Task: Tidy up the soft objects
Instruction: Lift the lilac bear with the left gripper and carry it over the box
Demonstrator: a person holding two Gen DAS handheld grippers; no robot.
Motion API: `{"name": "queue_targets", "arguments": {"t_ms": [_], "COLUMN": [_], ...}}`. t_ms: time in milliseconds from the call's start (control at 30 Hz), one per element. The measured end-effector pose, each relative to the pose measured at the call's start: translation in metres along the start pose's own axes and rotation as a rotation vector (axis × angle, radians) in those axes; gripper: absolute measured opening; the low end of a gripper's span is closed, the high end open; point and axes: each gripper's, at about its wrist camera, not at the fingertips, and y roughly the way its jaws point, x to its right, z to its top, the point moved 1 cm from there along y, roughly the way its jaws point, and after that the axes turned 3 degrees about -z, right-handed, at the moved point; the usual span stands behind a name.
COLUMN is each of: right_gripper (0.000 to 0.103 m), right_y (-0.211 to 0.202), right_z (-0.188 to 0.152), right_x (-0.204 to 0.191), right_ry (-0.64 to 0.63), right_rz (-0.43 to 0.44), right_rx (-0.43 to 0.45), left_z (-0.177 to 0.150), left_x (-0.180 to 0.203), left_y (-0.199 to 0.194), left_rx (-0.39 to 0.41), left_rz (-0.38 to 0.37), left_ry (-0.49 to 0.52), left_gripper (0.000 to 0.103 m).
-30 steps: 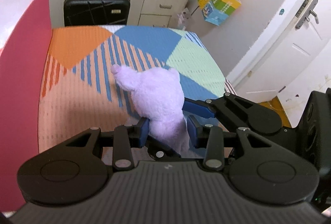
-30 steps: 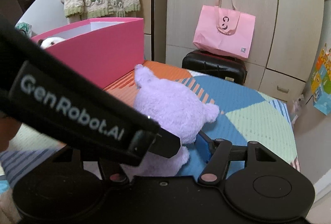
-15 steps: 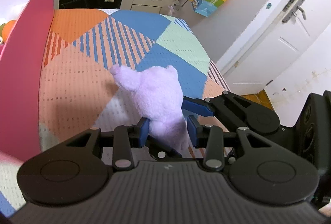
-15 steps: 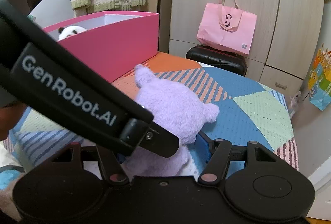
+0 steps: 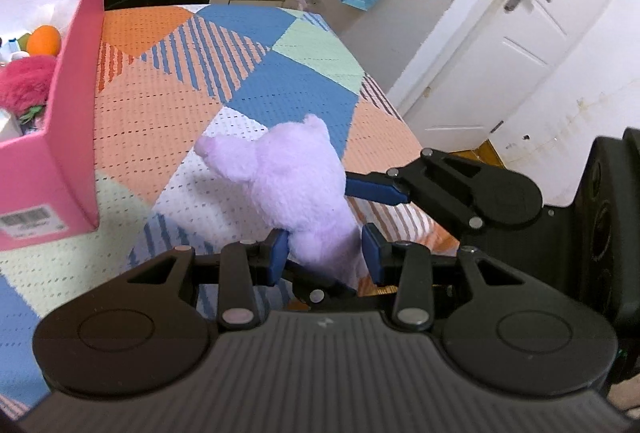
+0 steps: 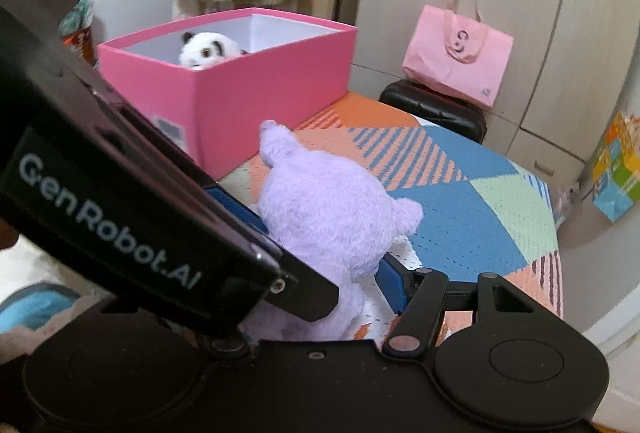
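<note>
Both my grippers are on the same fluffy lilac plush toy [image 5: 298, 193]: left gripper [image 5: 326, 253] has its blue pads pinched on the narrow lower part, right gripper [image 6: 320, 269] is clamped wider around the body, one pad [image 5: 374, 189] visible pressing its side in the left view. The toy is held off the patchwork bedspread in orange, blue and mint [image 5: 168, 105], near the bed's near edge, to the right of the open pink cardboard box [image 6: 248, 89] that sits along the bed's left side. Progress, as I read it: partly done. The box already holds a black-and-white panda plush [image 6: 208, 49], a magenta fuzzy ball [image 5: 24, 85] and an orange round soft piece [image 5: 44, 39], plus a few bits I can't identify. Lilac toy isn't in yet; what's left is carrying it over the box wall and letting go. No other loose soft items show on the visible bedspread, but I only see part of it. Hidden: the toy's face and underside, the right gripper's left pad mostly behind the left gripper's black housing [image 6: 120, 217], most of the box floor. Whether the toy's bottom brushes the bedspread I can't tell.
</note>
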Motion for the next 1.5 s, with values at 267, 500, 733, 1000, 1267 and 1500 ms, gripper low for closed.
{"name": "queue_targets", "arguments": {"t_ms": [267, 500, 733, 1000, 1267, 1500], "right_gripper": [0.068, 0.068, 0.068, 0.068, 0.068, 0.069], "right_y": [-0.028, -0.050, -0.051, -0.032, 0.005, 0.051], "right_z": [0.012, 0.033, 0.068, 0.107, 0.153, 0.190], "right_x": [-0.028, -0.060, -0.081, -0.092, -0.083, -0.065], "right_ry": [-0.016, -0.104, -0.165, -0.180, -0.170, -0.146], "right_rz": [0.037, 0.072, 0.114, 0.134, 0.161, 0.182], "right_rx": [0.035, 0.084, 0.136, 0.194, 0.238, 0.238], "left_z": [-0.019, -0.025, -0.012, 0.013, 0.051, 0.094], "left_x": [0.006, 0.002, -0.014, -0.037, -0.069, -0.110], "left_y": [-0.049, -0.092, -0.126, -0.147, -0.154, -0.142], "left_rx": [0.018, 0.049, 0.094, 0.164, 0.237, 0.267], "left_rz": [0.023, 0.048, 0.099, 0.162, 0.194, 0.186], "left_ry": [0.067, 0.089, 0.059, 0.052, 0.030, -0.007], "left_gripper": [0.038, 0.038, 0.038, 0.038, 0.038, 0.038]}}
